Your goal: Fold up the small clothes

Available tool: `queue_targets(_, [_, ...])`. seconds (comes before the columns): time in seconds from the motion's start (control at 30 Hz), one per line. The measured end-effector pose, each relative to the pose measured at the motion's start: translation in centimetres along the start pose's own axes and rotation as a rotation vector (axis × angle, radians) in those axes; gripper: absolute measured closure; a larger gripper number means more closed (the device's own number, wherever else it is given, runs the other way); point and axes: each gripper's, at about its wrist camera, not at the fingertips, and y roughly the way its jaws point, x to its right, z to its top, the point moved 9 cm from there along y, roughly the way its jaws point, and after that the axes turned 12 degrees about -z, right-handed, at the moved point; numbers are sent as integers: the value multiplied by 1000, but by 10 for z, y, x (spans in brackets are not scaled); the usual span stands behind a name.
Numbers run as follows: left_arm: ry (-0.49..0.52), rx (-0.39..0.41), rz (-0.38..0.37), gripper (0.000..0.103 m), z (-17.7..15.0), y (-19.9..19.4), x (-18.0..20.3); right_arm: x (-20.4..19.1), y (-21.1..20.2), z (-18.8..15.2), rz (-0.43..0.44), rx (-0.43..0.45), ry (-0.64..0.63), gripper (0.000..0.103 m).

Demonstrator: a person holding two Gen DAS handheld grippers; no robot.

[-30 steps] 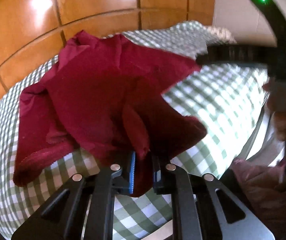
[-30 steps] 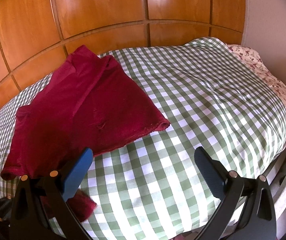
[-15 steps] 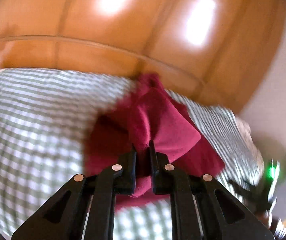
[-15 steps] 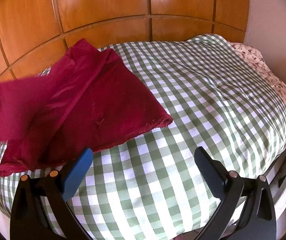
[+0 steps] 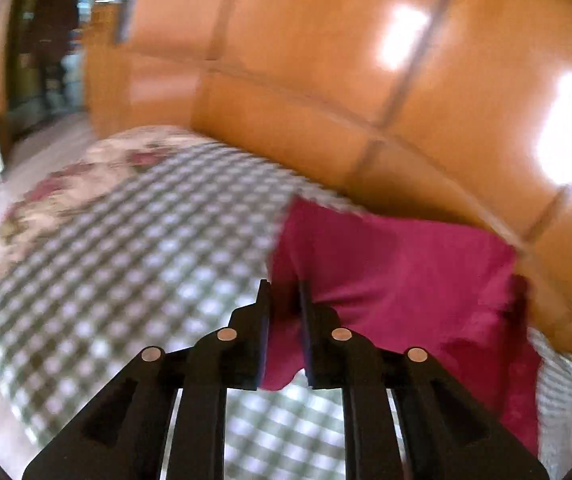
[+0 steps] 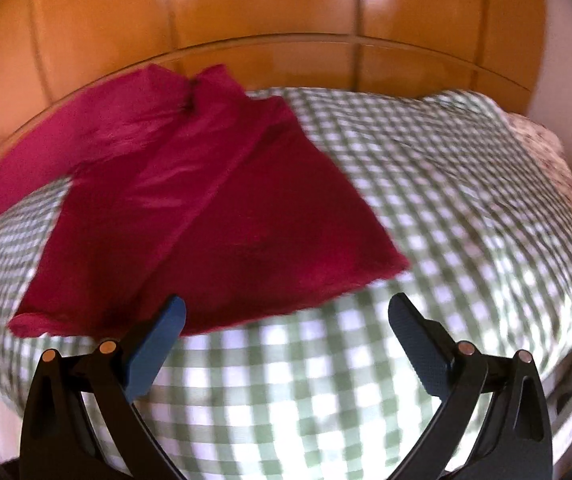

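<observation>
A dark red garment (image 6: 213,216) lies spread on the green-and-white checked bed cover (image 6: 466,208), with one sleeve stretched out to the left edge of the right wrist view. My left gripper (image 5: 283,304) is shut on an edge of the red garment (image 5: 398,268) and holds it pulled out over the bed. My right gripper (image 6: 286,312) is open and empty, just in front of the garment's near hem.
A glossy orange wooden wall (image 5: 326,60) runs behind the bed. A floral sheet (image 5: 85,176) shows at the bed's end and again in the right wrist view (image 6: 558,156). A person (image 5: 51,24) stands in a doorway at far left.
My left gripper has swung left with the garment's edge, drawing the sleeve outward. The garment now lies flatter and more spread out. My right gripper has moved closer to the hem, still open.
</observation>
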Motion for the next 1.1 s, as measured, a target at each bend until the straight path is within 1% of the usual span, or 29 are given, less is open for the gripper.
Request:
queue_targets(0.03, [-19, -7, 6, 72, 2, 1, -7, -11, -1, 2, 27, 5, -23, 2])
queue_targets(0.07, [-49, -8, -9, 50, -2, 0, -14, -22, -2, 4, 53, 13, -49, 2])
queue_targets(0.1, [-73, 5, -5, 31, -7, -2, -18, -34, -3, 5, 78, 18, -72, 2])
queue_targets(0.13, [-87, 20, 11, 29, -11, -7, -24, -43, -3, 6, 97, 19, -87, 5])
queue_targets(0.17, [-90, 17, 10, 29, -14, -8, -24, -58, -2, 8, 135, 15, -112, 9])
queue_targets(0.27, [-73, -35, -54, 29, -42, -13, -13, -96, 4, 9, 229, -16, -156, 14])
queue_targets(0.3, [-58, -49, -73, 29, -51, -15, -6, -106, 8, 9, 240, -28, -162, 15])
queue_targets(0.37, [-11, -88, -142, 30, -74, -17, 13, -120, 22, 12, 231, -56, -166, 17])
queue_targets(0.4, [21, -112, -179, 30, -90, -19, 27, -129, 34, 12, 223, -86, -171, 17])
queue_targets(0.43, [41, -129, -202, 30, -100, -21, 37, -135, 46, 9, 218, -124, -184, 21])
queue_targets(0.47, [68, -153, -238, 30, -115, -23, 51, -142, 60, 3, 211, -170, -205, 43])
queue_targets(0.5, [84, -169, -260, 30, -125, -24, 60, -143, 65, -1, 198, -174, -218, 53])
queue_targets(0.53, [103, -194, -285, 30, -139, -25, 73, -145, 64, 1, 192, -144, -244, 60])
queue_targets(0.57, [115, -212, -300, 30, -150, -24, 81, -147, 61, 3, 191, -121, -271, 82])
queue_targets(0.6, [127, -229, -315, 30, -160, -25, 90, -147, 56, 7, 196, -94, -304, 91])
queue_targets(0.67, [140, -266, -343, 30, -180, -21, 105, -138, 44, 21, 199, -38, -314, 94])
queue_targets(0.73, [146, -298, -359, 30, -198, -19, 117, -124, 34, 37, 188, 13, -304, 95])
queue_targets(0.77, [150, -307, -364, 30, -204, -17, 122, -113, 31, 49, 167, 42, -300, 95])
queue_targets(0.83, [148, -327, -379, 30, -213, -14, 127, -78, 29, 81, 77, 118, -279, 95])
queue_targets(0.87, [144, -333, -388, 30, -216, -14, 130, -64, 31, 91, 40, 137, -268, 95])
queue_targets(0.97, [155, -345, -398, 30, -221, -15, 135, 6, 55, 148, -162, 190, -208, 95])
queue_targets(1.07, [166, -355, -409, 30, -227, -18, 139, 65, 78, 187, -338, 200, -164, 95])
queue_targets(1.1, [166, -359, -412, 30, -229, -20, 140, 87, 91, 202, -416, 199, -155, 95])
